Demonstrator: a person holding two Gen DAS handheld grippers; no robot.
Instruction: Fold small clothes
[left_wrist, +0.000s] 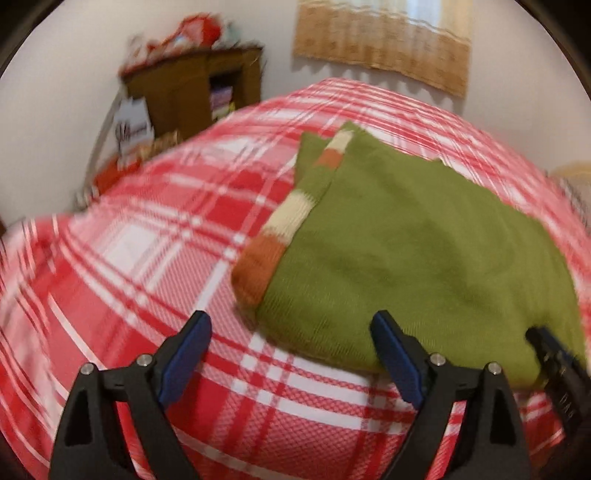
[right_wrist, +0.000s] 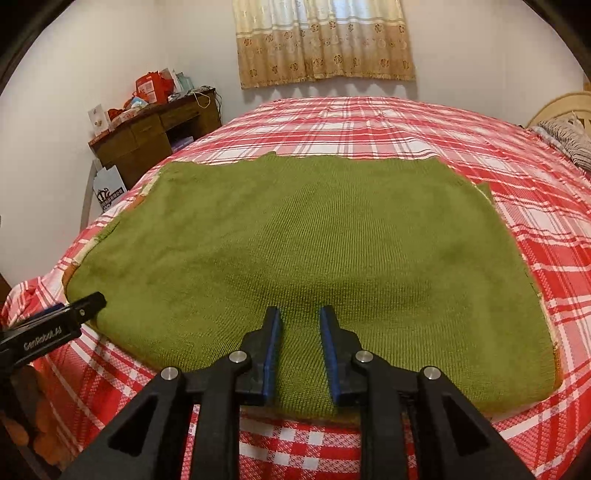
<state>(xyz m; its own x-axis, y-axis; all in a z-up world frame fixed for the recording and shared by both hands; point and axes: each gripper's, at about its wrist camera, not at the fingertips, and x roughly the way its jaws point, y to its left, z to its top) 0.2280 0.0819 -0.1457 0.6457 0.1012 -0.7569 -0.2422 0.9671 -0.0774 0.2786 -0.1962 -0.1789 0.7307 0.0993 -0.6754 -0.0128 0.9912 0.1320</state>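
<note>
Both hand-held gripper (right_wrist: 297, 314) jaws hover over green sweater's (right_wrist: 314, 240) near edge.

Olive-green sweater (right_wrist: 314, 236) with orange-and-cream striped sleeve (left_wrist: 280, 221); red-white plaid bedspread (right_wrist: 406, 122).

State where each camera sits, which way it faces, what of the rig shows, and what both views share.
Left wrist: on the left gripper, jaws wide, looking down over the plaid bedspread at the green sweater and its striped sleeve; the right gripper's tip shows lower right.
Right wrist: on the right gripper, jaws apart, nothing gripped, above the sweater's near edge, facing the curtain; a left finger shows.
Shared: sweater, bedspread, wooden desk, curtain.
</note>
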